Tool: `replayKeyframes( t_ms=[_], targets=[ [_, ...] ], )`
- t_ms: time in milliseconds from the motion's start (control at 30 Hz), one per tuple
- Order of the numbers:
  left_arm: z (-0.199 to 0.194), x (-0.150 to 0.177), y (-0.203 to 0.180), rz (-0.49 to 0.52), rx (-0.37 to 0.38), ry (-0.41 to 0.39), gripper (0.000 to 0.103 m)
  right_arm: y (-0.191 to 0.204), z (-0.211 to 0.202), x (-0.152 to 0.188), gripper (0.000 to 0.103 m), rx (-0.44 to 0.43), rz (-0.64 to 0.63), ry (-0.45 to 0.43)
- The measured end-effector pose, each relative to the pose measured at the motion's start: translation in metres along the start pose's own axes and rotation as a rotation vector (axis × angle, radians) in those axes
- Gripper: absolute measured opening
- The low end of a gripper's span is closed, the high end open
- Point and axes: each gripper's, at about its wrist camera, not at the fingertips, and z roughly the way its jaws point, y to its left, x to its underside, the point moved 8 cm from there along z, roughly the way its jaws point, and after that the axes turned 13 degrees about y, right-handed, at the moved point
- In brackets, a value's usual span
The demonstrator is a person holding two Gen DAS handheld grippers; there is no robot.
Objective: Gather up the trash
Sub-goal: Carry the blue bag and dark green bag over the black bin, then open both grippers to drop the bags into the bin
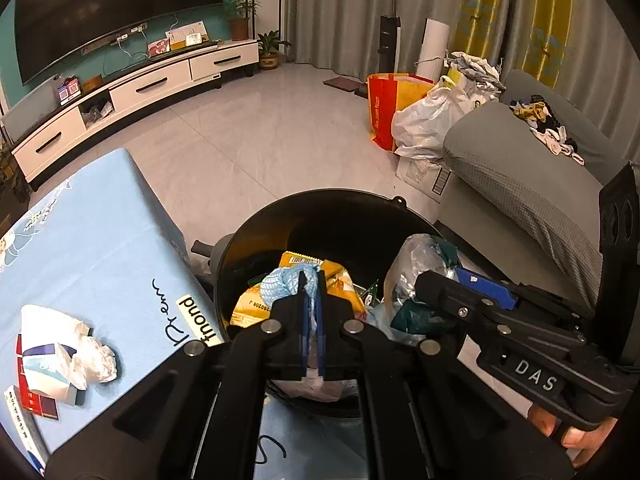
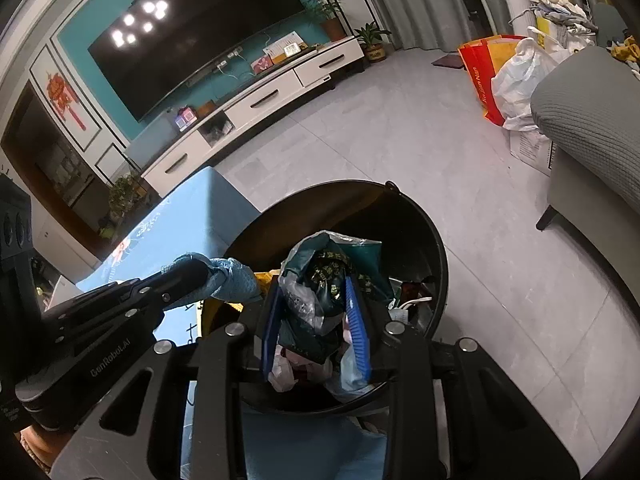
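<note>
Across the upper half of both views stretched a living room with a pale tiled floor point(image 1: 248, 128), a large dark television point(image 2: 200, 44) on a teal wall at eleven o'clock, and a long white cabinet point(image 1: 132, 96) beneath it. At three o'clock in the left wrist view sat a grey sofa point(image 1: 516, 172), with an orange shopping bag point(image 1: 384, 108) and a white plastic sack point(image 1: 432, 120) just beside it at one o'clock. A table under a light blue cloth point(image 1: 92, 248) filled the eight o'clock area, carrying crumpled white tissue point(image 1: 92, 360) and a small carton point(image 1: 40, 368). At six o'clock, touching the table's edge, stood a round black trash bin point(image 1: 328, 200), already holding a yellow wrapper point(image 1: 336, 280). Over the bin's mouth the left gripper point(image 1: 311, 280) was clamped tight on a blue crumpled cloth point(image 1: 288, 280), its jaws pressed together. Just to its right, the right gripper point(image 2: 316, 312) was closed on a dark green plastic bag point(image 2: 332, 272) mixed with clear film, the bundle wedged between its blue pads point(image 2: 358, 336) above the bin's opening.
</note>
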Motion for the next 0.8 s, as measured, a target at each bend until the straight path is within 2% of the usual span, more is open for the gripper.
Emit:
replayKeyframes(
  t_ms=[367,533,600,733,800],
  targets=[
    [0.014,0.001,0.002,-0.009,-0.013,0.029,0.005,-0.003,0.009,-0.001,0.036,0.02,0.004,0.017],
    [0.011,0.002,0.002,-0.007,-0.033,0.017,0.021,-0.006,0.005,-0.002,0.04,0.022,0.014,0.007],
    [0.006,0.002,0.004,-0.008,-0.041,0.006,0.035,-0.007,0.002,-0.002,0.043,0.019,0.019,0.002],
    [-0.003,0.003,0.004,-0.008,-0.052,-0.013,0.04,-0.009,-0.006,-0.002,0.047,0.022,0.023,-0.013],
    [-0.009,0.004,0.005,-0.011,-0.059,-0.027,0.048,-0.01,-0.012,-0.002,0.05,0.023,0.03,-0.02]
  ],
)
